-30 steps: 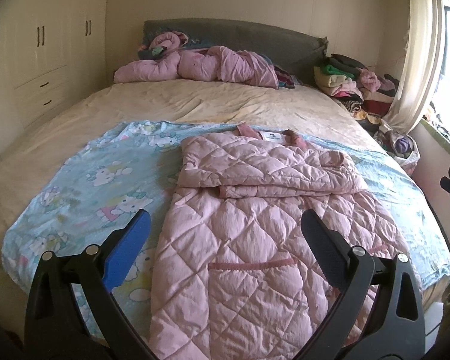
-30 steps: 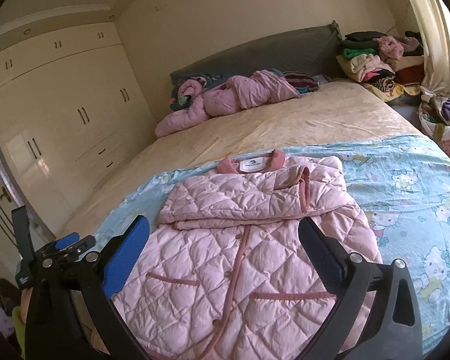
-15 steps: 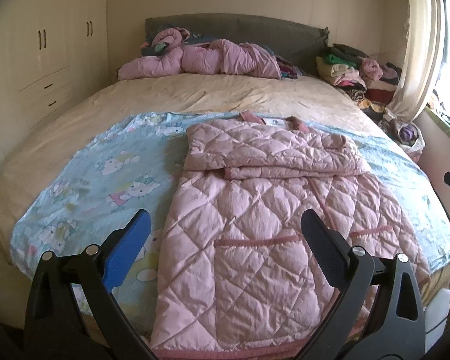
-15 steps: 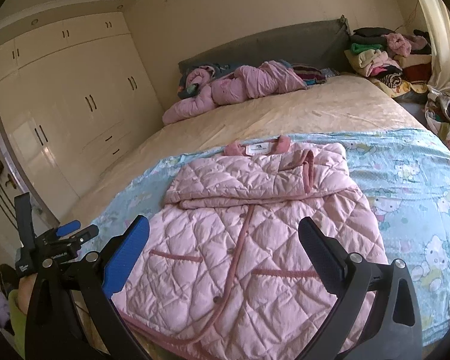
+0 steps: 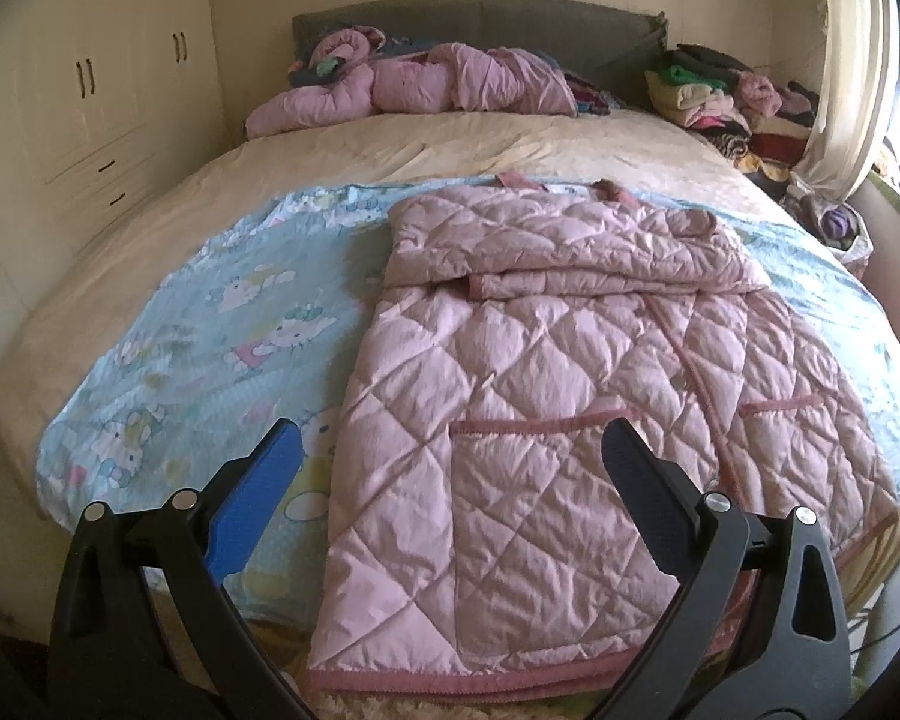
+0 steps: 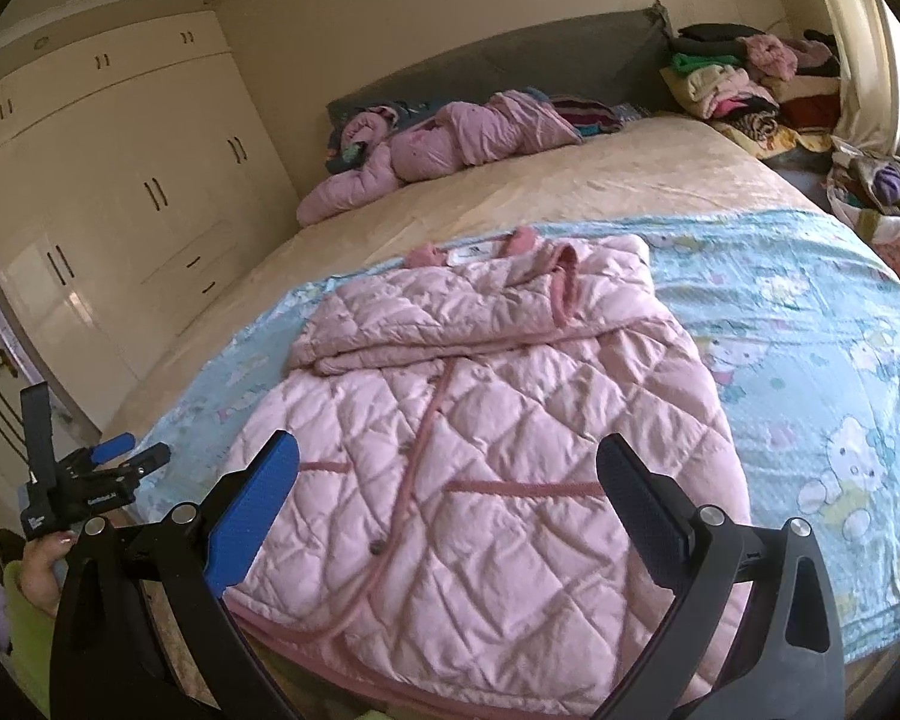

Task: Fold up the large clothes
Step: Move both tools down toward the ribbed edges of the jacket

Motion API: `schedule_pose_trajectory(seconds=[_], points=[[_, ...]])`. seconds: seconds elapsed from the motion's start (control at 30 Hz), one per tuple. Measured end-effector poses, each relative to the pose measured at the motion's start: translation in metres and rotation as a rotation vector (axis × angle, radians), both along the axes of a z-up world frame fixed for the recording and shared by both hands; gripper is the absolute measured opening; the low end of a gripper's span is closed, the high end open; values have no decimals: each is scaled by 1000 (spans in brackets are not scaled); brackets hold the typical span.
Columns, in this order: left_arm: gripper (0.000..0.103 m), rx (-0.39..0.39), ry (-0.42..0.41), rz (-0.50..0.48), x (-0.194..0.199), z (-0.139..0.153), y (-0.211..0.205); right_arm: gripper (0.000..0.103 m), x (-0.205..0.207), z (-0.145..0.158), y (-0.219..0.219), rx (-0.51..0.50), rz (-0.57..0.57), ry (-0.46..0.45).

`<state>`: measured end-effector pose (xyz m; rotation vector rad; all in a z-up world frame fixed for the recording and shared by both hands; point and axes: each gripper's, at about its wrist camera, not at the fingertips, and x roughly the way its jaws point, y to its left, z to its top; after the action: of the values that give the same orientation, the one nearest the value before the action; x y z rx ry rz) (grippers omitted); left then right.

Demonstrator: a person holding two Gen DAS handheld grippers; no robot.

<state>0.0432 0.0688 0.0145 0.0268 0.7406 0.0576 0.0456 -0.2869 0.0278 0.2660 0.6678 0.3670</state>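
Observation:
A pink quilted coat (image 5: 570,372) lies face up on a light blue cartoon-print sheet (image 5: 210,330) on the bed. Both sleeves are folded across its chest. Its hem hangs over the bed's near edge. It also shows in the right wrist view (image 6: 486,432). My left gripper (image 5: 450,450) is open and empty, above the coat's lower left part. My right gripper (image 6: 447,462) is open and empty, above the coat's lower middle. The left gripper also shows at the left of the right wrist view (image 6: 132,450), beside the bed.
A crumpled pink garment (image 5: 426,84) lies by the grey headboard (image 5: 480,18). A pile of folded clothes (image 5: 732,96) sits at the far right corner. Cream wardrobes (image 6: 102,192) stand left of the bed. A curtain (image 5: 852,60) and a bag of clothes (image 6: 882,192) are at the right.
Both grippers have pulled back toward the foot of the bed, so the coat's hem and the bed edge have come into view. Both stay open and empty.

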Motion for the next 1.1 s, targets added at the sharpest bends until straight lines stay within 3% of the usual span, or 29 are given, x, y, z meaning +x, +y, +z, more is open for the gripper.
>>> schedule_pose_trajectory(seconds=[0.37, 0.67, 1.1], points=[[94, 15, 74, 14, 3, -31, 8, 99, -3, -26, -24, -12, -29, 56], [94, 1, 152, 83, 2, -62, 44, 99, -2, -51, -35, -13, -30, 109], [94, -167, 286, 67, -8, -109, 72, 99, -3, -69, -54, -12, -55, 170]])
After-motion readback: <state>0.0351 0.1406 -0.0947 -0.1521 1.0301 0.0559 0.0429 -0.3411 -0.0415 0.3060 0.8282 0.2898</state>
